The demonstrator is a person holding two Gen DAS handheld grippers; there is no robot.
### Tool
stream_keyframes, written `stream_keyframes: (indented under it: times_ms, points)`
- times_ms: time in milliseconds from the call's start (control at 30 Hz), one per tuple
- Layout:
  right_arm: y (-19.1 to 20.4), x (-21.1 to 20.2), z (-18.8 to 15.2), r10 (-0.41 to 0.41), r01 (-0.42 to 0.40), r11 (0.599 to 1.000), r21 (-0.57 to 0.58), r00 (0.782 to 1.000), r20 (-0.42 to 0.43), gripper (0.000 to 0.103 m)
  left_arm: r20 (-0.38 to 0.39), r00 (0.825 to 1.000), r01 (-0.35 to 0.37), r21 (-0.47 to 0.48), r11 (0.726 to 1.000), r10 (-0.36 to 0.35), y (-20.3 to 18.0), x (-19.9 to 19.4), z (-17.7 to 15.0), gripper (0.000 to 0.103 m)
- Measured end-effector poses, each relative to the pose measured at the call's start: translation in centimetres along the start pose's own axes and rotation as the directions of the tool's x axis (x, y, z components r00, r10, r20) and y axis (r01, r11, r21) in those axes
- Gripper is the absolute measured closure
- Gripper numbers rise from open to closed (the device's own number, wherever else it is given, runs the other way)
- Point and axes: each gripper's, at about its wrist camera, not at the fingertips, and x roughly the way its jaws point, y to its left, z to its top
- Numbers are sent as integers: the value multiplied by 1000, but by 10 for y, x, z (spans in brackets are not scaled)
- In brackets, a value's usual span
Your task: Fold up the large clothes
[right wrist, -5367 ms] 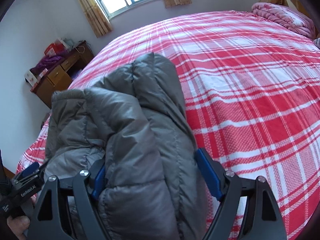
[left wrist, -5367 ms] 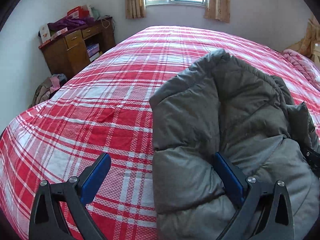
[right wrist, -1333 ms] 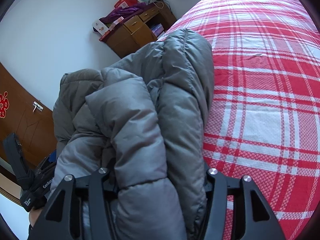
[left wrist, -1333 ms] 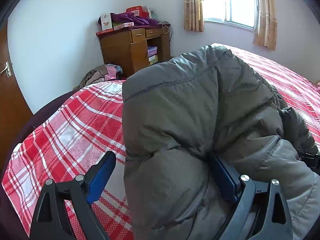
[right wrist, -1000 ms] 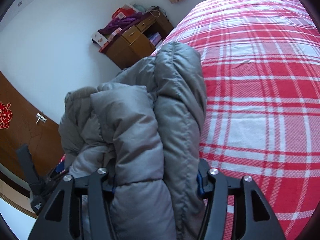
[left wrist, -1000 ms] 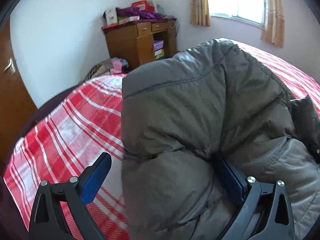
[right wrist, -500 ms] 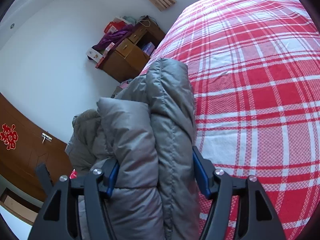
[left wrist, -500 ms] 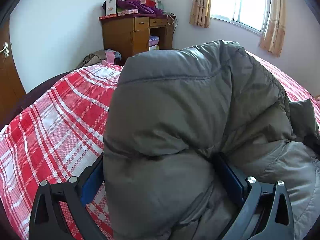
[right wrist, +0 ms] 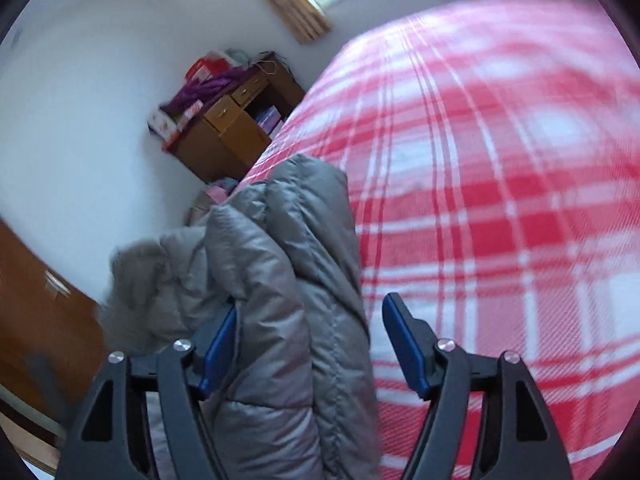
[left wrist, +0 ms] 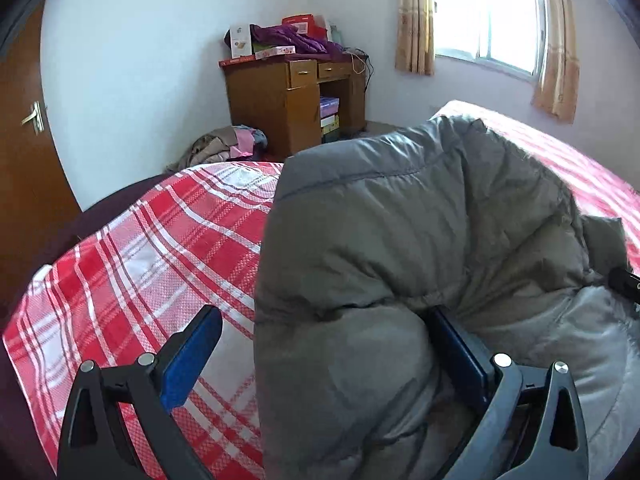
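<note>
The bed (left wrist: 168, 264) takes up most of the room, its red-and-white plaid cover filling the right side of the right wrist view and the lower left of the left wrist view. On it, near the edge closest to the door, lies the grey puffer jacket (left wrist: 420, 240), bundled into thick folds; it fills the centre and right of the left wrist view and rises through the lower centre-left of the right wrist view.

Against the white wall, upper centre in the left wrist view, stands a wooden desk (left wrist: 288, 96) piled with boxes and purple cloth, a heap of clothes (left wrist: 224, 146) on the floor just left of it. A curtained window (left wrist: 488, 20) is at the upper right, a brown door (left wrist: 24, 152) along the left edge.

The left gripper (left wrist: 324, 354) is spread wide: its right finger is buried against a fold of the jacket, its left finger stands clear over the plaid cover, apart from the cloth. The right gripper (right wrist: 308, 346) has its jaws opening; the jacket's folded edge sits between them, the left pad at the fabric, the right pad clear with a gap showing.
</note>
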Motion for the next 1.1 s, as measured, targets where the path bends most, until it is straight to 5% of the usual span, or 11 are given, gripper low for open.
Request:
stream_keyframes:
  times_ms: [200,867,1000,1100]
  points:
    - [10,27,-8,-101,95,991,-90,992,-70,31,-44,999,-2,1,1000,2,-3,13,-1,1]
    - [-2,31,-14,-107,100,992,-72,989,-100,27,-53,999,10,-6,1000,-10,-2,15,-1,1]
    - [5,22,-11,-110,103,991,-82,989,-95,26,-55,998,-15,15,1000,15,2,-6,4,1]
    - [22,-8,-7,-125,120,984,-131,992,-29,25,15,1000,-19,1,1000,19,9,-46,13,1]
